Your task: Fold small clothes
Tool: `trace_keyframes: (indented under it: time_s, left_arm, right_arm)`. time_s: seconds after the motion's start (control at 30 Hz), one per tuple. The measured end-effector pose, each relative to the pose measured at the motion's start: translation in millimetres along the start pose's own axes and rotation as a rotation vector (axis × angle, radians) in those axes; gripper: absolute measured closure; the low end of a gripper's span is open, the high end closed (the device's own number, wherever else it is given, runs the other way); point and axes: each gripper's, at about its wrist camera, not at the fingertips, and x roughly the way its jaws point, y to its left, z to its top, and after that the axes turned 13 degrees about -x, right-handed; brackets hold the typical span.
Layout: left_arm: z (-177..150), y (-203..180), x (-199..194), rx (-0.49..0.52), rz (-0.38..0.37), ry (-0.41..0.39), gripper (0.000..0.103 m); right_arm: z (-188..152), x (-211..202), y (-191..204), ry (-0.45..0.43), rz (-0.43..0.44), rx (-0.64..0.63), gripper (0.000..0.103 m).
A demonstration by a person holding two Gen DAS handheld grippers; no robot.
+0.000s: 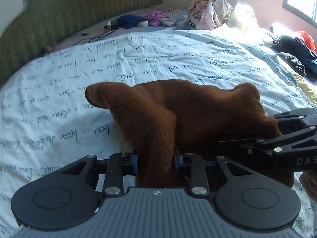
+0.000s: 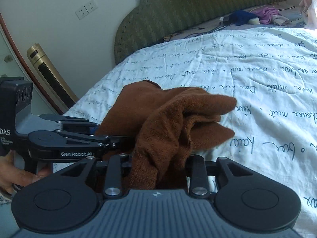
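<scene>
left hand-held gripper (image 1: 155, 158) clamps brown garment (image 1: 198, 107) | right hand-held gripper (image 2: 158, 162) clamps it too

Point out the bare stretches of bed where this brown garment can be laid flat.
Beyond the brown garment, the quilt lies bare up to the green headboard, and bare again left of the garment. The far end is crowded: a blue cloth, a pink pile, dark clothes at right.
</scene>
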Motion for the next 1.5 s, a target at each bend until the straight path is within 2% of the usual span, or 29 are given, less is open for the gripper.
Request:
trace_keyframes:
  time_s: [0.07,0.2,0.27,0.3,0.33,0.4,0.43,0.47,0.5,0.57,0.63,0.67,0.7,0.73,0.77,0.8,0.9,0.97,1.0,1.07,1.1,1.13,1.17,1.2,1.27,1.4,1.43,1.47,1.5]
  left_arm:
    - [13.1,10.8,-6.1,-0.015,-0.002,0.014,0.07]
    - [18.0,66.6,3.7,-0.226,-0.063,0.147,0.068]
    - [1.6,101.4,24.0,-0.37,-0.079,0.222,0.066]
    - [-8.8,114.9,30.2,-0.418,-0.095,0.246,0.055]
    - [-18.7,127.3,31.3,-0.472,-0.129,0.257,0.05]
    - [-38.0,151.2,19.8,-0.612,-0.23,0.264,0.036]
    - [-47.2,156.9,11.2,-0.646,-0.266,0.26,0.031]
    - [-55.7,158.3,4.3,-0.653,-0.287,0.255,0.017]
    - [-63.5,158.8,-0.2,-0.665,-0.303,0.258,0.011]
    - [-80.4,156.8,-4.1,-0.707,-0.341,0.277,0.015]
    - [-90.3,150.1,-6.4,-0.697,-0.347,0.276,0.048]
    - [-92.2,142.1,-4.0,-0.657,-0.347,0.294,0.078]
    - [-93.1,137.4,-3.0,-0.637,-0.337,0.292,0.079]
    - [-91.5,135.6,-3.0,-0.621,-0.32,0.29,0.079]
    - [-88.0,135.6,-4.0,-0.61,-0.312,0.294,0.082]
    - [-83.3,136.8,-7.5,-0.602,-0.303,0.293,0.083]
    - [-70.0,144.6,-29.1,-0.571,-0.286,0.271,0.084]
    - [-71.0,151.9,-38.0,-0.562,-0.282,0.278,0.084]
    - [-75.7,152.8,-37.8,-0.549,-0.271,0.285,0.081]
    - [-91.8,156.8,-28.5,-0.551,-0.217,0.316,0.076]
    - [-97.8,158.5,-25.4,-0.557,-0.222,0.326,0.066]
    - [-101.6,161.2,-29.8,-0.578,-0.223,0.311,0.065]
    - [-101.7,160.8,-36.7,-0.582,-0.205,0.299,0.052]
    - [-98.8,157.9,-47.4,-0.561,-0.177,0.265,0.028]
    - [-94.0,146.9,-69.1,-0.504,-0.131,0.152,0.0]
    - [-87.2,112.8,-73.9,-0.407,-0.058,0.09,0.0]
    - [-86.6,105.1,-70.7,-0.38,-0.044,0.084,0.0]
    - [-86.8,95.7,-64.8,-0.35,-0.024,0.077,0.0]
    - [-88.2,91.8,-59.1,-0.34,-0.001,0.076,0.0]
  right_arm:
    - [6.2,1.3,4.8,-0.03,0.009,0.022,0.072]
    - [10.8,15.7,10.8,-0.05,0.015,0.078,0.072]
    - [2.5,35.6,8.2,-0.013,0.015,0.098,0.059]
    - [-2.4,47.6,8.3,0.02,0.004,0.089,0.035]
    - [-6.7,54.3,8.9,0.047,-0.017,0.08,0.02]
    - [-18.5,51.4,11.7,0.056,-0.054,0.075,0.019]
    - [-24.6,43.8,11.4,0.053,-0.043,0.08,0.019]
    - [-30.6,35.2,10.5,0.045,-0.036,0.098,0.018]
    - [-37.9,24.6,9.3,0.032,-0.033,0.12,0.014]
    - [-51.2,9.0,8.6,0.013,-0.006,0.136,0.01]
    - [-63.8,1.3,9.2,0.0,0.057,0.154,0.01]
    - [-68.5,3.7,11.6,0.009,0.083,0.151,0.01]
    - [-71.2,8.8,15.4,0.019,0.084,0.133,0.015]
    - [-71.5,13.5,19.5,0.024,0.067,0.112,0.054]
    - [-68.8,19.3,20.1,0.046,0.049,0.12,0.085]
    - [-65.0,22.8,18.2,0.057,0.057,0.17,0.089]
    - [-48.8,10.1,41.6,0.018,0.071,0.149,0.089]
    - [-42.8,-1.0,57.1,0.0,0.111,0.136,0.089]
    - [-42.4,-1.1,62.5,0.004,0.095,0.127,0.086]
    - [-47.1,12.9,67.1,0.072,0.018,0.052,0.066]
    - [-51.4,24.6,61.6,0.145,0.002,0.064,0.035]
    - [-54.1,26.0,54.7,0.136,-0.017,0.1,0.026]
    - [-56.1,20.6,49.1,0.1,-0.008,0.134,0.025]
    - [-55.7,15.9,43.5,0.081,-0.002,0.17,0.021]
    - [-51.6,6.3,27.4,0.01,-0.02,0.239,0.017]
    - [-36.2,18.7,-13.7,-0.069,-0.029,0.389,0.017]
    - [-33.6,24.2,-20.5,-0.064,-0.039,0.415,0.019]
    - [-31.4,30.8,-27.8,-0.064,-0.035,0.433,0.027]
    - [-30.0,34.7,-31.0,-0.081,-0.025,0.421,0.081]
